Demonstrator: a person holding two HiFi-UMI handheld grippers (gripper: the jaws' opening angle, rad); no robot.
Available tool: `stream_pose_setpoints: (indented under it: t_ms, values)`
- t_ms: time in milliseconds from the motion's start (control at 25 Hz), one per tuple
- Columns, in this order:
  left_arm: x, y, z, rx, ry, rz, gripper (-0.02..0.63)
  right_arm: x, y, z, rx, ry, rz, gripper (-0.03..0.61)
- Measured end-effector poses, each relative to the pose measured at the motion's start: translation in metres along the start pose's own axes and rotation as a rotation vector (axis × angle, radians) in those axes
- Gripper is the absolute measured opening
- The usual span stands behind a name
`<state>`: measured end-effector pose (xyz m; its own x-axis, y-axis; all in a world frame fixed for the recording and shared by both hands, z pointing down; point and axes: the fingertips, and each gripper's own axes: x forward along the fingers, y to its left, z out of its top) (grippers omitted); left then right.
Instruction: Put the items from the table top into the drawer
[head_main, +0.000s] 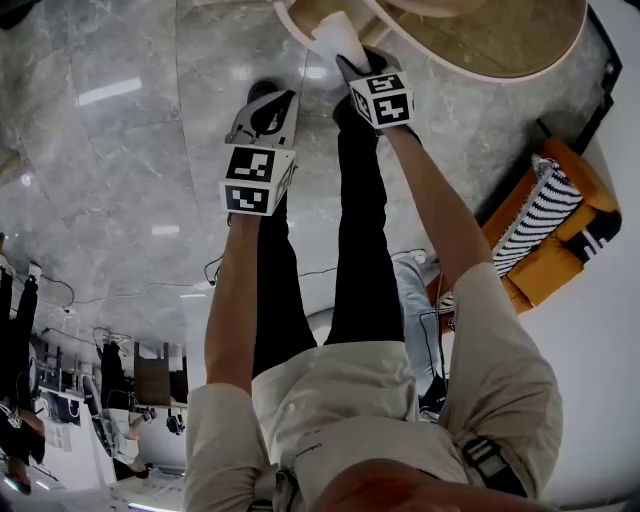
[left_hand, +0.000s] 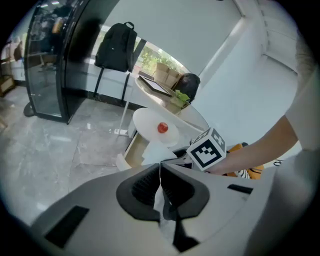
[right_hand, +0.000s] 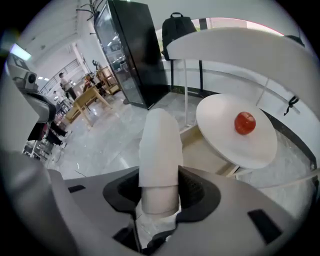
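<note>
My right gripper (right_hand: 159, 180) is shut on a white paper roll (right_hand: 159, 150) that sticks out past its fingertips. In the head view that roll (head_main: 338, 36) hangs over the open wooden drawer (head_main: 300, 15) under the small round table (head_main: 500, 45). A red apple (right_hand: 245, 122) lies on the white table top (right_hand: 220, 125), right of the roll. My left gripper (left_hand: 160, 172) is shut on a thin white tissue (left_hand: 159, 200) pinched between its pads. It hovers left of the right gripper (head_main: 352, 62) and short of the drawer (left_hand: 134, 150).
An orange chair with a striped cushion (head_main: 555, 215) stands to the right of the table. A black backpack (left_hand: 116, 47) hangs behind a larger table with a laptop (left_hand: 155, 86). A dark glass cabinet (left_hand: 50, 60) stands far left on the grey marble floor (head_main: 120, 150).
</note>
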<state>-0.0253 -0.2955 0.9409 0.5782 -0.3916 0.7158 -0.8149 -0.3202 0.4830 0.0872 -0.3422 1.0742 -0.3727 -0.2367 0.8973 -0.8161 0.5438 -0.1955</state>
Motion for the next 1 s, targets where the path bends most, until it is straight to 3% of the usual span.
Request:
stream_pose_setpoints:
  t_ms: [120, 360, 560, 760, 1000]
  values:
    - [0.011, 0.007, -0.014, 0.050, 0.009, -0.018, 0.021, 0.018, -0.008, -0.013, 0.043, -0.022, -0.034, 0.201]
    - [0.012, 0.027, -0.031, 0.043, -0.002, -0.013, 0.021, 0.046, -0.017, -0.024, 0.074, -0.023, -0.071, 0.201]
    - [0.006, 0.026, -0.039, 0.060, -0.001, -0.030, 0.021, 0.044, -0.027, -0.009, 0.070, -0.065, -0.118, 0.201]
    - [-0.004, 0.024, -0.043, 0.067, 0.000, -0.029, 0.021, 0.039, -0.037, 0.009, 0.130, -0.117, -0.165, 0.214]
    - [-0.008, 0.018, -0.044, 0.058, -0.003, -0.030, 0.021, 0.026, -0.033, 0.018, 0.133, -0.135, -0.158, 0.230]
